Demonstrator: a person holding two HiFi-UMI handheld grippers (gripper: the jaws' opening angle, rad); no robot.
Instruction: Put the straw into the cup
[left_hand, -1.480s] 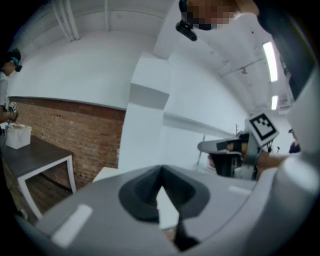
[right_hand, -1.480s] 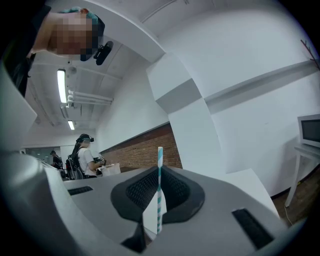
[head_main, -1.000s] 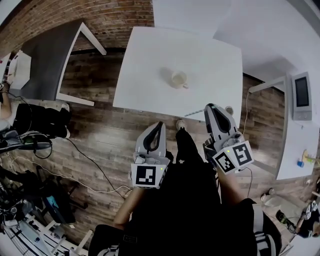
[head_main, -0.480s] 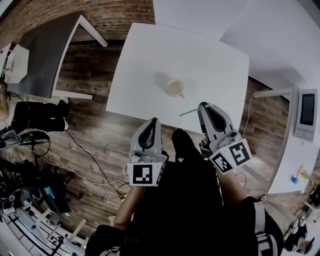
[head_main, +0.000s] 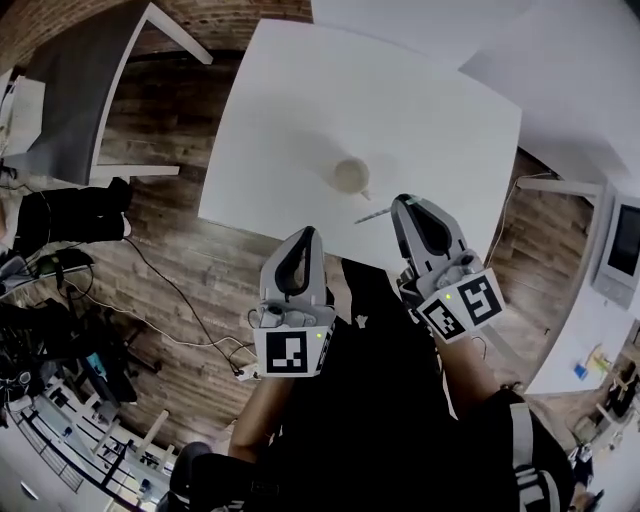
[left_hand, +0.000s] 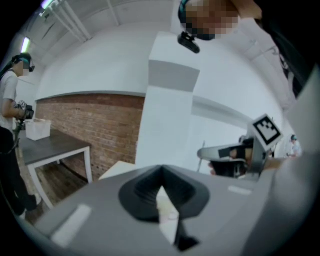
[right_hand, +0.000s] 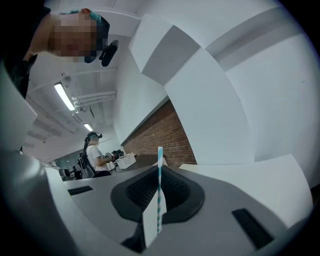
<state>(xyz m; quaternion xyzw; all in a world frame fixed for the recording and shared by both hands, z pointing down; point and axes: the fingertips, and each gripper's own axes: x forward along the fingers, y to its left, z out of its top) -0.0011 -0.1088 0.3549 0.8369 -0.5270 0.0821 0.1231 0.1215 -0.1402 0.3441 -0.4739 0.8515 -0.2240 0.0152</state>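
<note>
A small cream cup (head_main: 351, 176) stands alone on the white table (head_main: 300, 110), near its front edge. My right gripper (head_main: 403, 203) hovers over that edge, just right of and below the cup, shut on a teal-and-white striped straw (head_main: 375, 214) that pokes out toward the cup. In the right gripper view the straw (right_hand: 160, 185) stands upright between the closed jaws of the right gripper (right_hand: 159, 200). My left gripper (head_main: 305, 234) is short of the table, over the floor, shut and holding nothing. The left gripper view shows its jaws closed (left_hand: 161, 192).
A dark grey table (head_main: 70, 90) with white legs stands at the far left by a brick wall. Cables and equipment (head_main: 60, 340) litter the wooden floor at the left. Another person (left_hand: 10, 105) stands by that dark table, which carries a white box (left_hand: 37, 129).
The table and cup have come closer in the head view. Both grippers have advanced; the right one with the straw now reaches over the table's front edge, nearer the cup.
</note>
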